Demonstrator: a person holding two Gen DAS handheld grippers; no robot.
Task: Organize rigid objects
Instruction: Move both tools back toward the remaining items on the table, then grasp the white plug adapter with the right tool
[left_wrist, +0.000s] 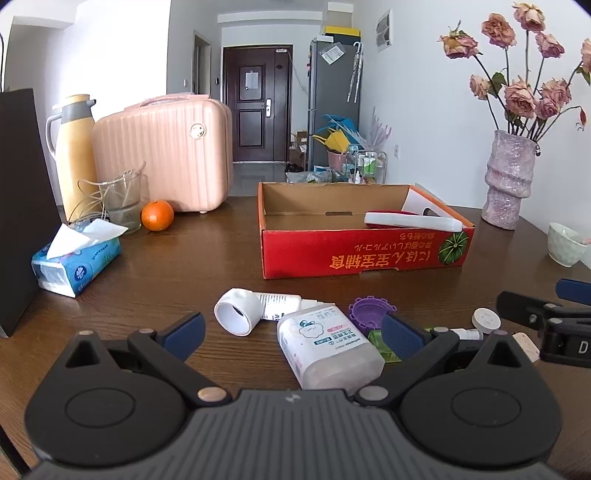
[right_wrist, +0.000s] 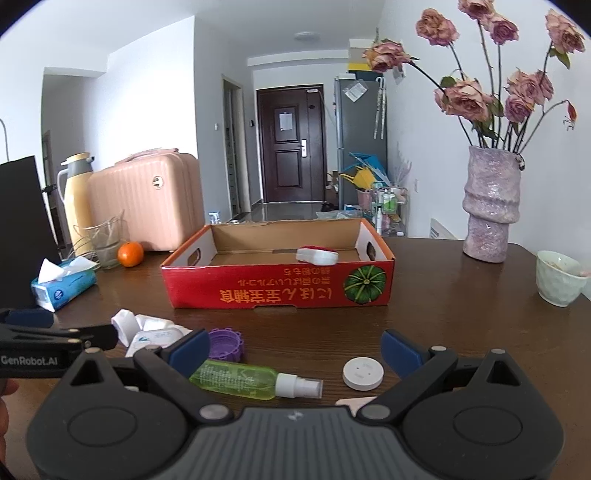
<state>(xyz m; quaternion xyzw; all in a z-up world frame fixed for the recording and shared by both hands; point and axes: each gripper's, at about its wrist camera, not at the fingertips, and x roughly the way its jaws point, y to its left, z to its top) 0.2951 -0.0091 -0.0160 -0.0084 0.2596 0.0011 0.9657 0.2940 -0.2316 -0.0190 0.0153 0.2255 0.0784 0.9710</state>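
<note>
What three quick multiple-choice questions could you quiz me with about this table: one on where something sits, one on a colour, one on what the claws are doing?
1. Where does the orange sit?
A. Inside the red box
B. On the table left of the red box, by the glass jar
C. Beside the vase

2. What colour is the spray bottle lying near the right claw?
A. Green with a white nozzle
B. Blue
C. Red

3. How do the two claws stand?
A. Both clamped on bottles
B. One open, one shut
C. Both open and holding nothing

Answers:
1. B: the orange rests next to the glass jar, outside the red box.
2. A: its body is translucent green and its sprayer white.
3. C: the left claw and right claw both show widely spread fingers gripping nothing.
</note>
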